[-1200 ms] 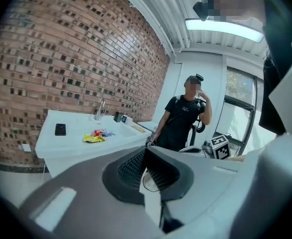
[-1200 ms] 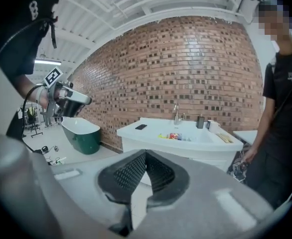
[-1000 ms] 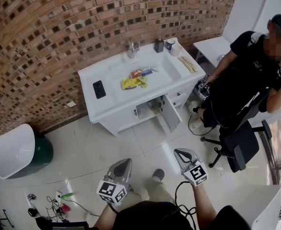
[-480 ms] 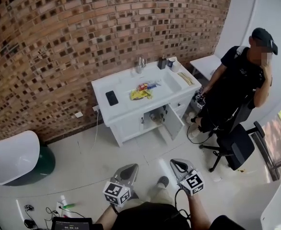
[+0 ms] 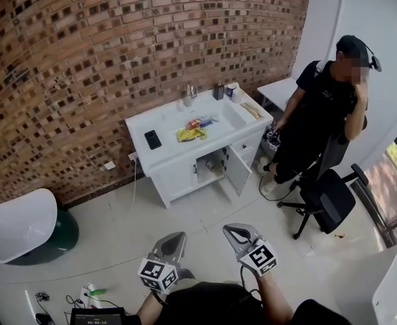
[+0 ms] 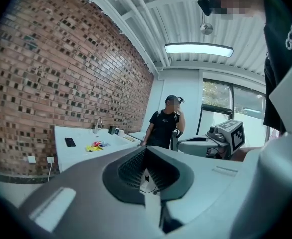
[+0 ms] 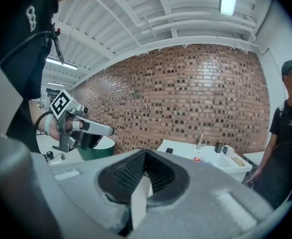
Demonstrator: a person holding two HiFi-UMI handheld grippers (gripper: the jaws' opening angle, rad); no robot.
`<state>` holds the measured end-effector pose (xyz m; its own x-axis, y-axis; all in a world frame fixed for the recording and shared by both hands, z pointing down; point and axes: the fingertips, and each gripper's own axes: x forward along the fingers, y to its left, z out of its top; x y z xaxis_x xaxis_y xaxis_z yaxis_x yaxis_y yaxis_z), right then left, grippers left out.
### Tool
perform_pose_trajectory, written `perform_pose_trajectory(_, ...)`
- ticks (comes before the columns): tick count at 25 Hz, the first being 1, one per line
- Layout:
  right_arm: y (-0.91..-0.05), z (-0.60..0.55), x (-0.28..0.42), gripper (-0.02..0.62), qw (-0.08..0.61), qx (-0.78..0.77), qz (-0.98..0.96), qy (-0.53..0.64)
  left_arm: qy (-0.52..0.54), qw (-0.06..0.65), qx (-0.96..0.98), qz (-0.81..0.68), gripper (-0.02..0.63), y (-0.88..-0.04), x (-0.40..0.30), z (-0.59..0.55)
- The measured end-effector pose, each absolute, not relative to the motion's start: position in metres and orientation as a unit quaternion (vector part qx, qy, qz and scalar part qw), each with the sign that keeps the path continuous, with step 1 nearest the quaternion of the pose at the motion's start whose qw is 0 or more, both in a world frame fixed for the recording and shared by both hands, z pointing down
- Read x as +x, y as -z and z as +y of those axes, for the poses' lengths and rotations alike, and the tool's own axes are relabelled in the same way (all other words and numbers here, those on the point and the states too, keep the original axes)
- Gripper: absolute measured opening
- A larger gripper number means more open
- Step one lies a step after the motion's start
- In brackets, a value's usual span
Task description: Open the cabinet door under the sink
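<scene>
A white cabinet [image 5: 177, 176] stands against a brick wall [image 5: 103, 39], its sink [image 5: 234, 116] at the right end of the top; the door [image 5: 239, 170] under the sink hangs wide open, swung out toward the room, with the dark compartment beside it laid bare. On the top lie a phone [image 5: 153, 139] and some yellow and red wrappers [image 5: 193, 131]; a tap [image 5: 189, 95], a dark bottle [image 5: 219, 91] and a cup [image 5: 234, 92] line the back edge by the wall.

Well back from the cabinet, across bare floor tiles [image 5: 117, 229], the person with the tongs holds both low and side by side, pointed toward the sink; the left gripper [image 5: 174, 240] has its jaws together with nothing between them; the right gripper [image 5: 233, 233] is likewise closed and empty; neither touches the cabinet or the door.

To the right of the sink a bystander [image 5: 317, 124] in dark clothes and a cap stands beside a black chair [image 5: 330, 198], one hand raised toward the head; at the far left a white tub [image 5: 19, 225] leans against a green bin [image 5: 64, 225]; cables [image 5: 83, 296] trail on the floor near the left gripper.
</scene>
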<state>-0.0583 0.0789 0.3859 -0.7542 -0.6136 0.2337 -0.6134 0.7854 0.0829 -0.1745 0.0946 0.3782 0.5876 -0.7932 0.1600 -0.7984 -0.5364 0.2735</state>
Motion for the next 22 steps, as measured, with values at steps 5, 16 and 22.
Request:
perform_pose_trajectory(5,-0.37,0.115,-0.039,-0.008,0.108,0.299,-0.948,-0.001,-0.002,0.168,0.862,-0.479,0.015,-0.371,-0.142,0.128)
perform_pose_trajectory(16,-0.382,0.203,0.05,-0.008,0.103,0.287,-0.952,-0.025,-0.007,0.172,0.857,-0.485,0.015,-0.381,-0.046,0.228)
perform_pose_trajectory(22,-0.387,0.254,0.081,-0.008,0.102,0.293,-0.95,-0.043,-0.013,0.182,0.858,-0.481,0.015,-0.386,-0.021,0.271)
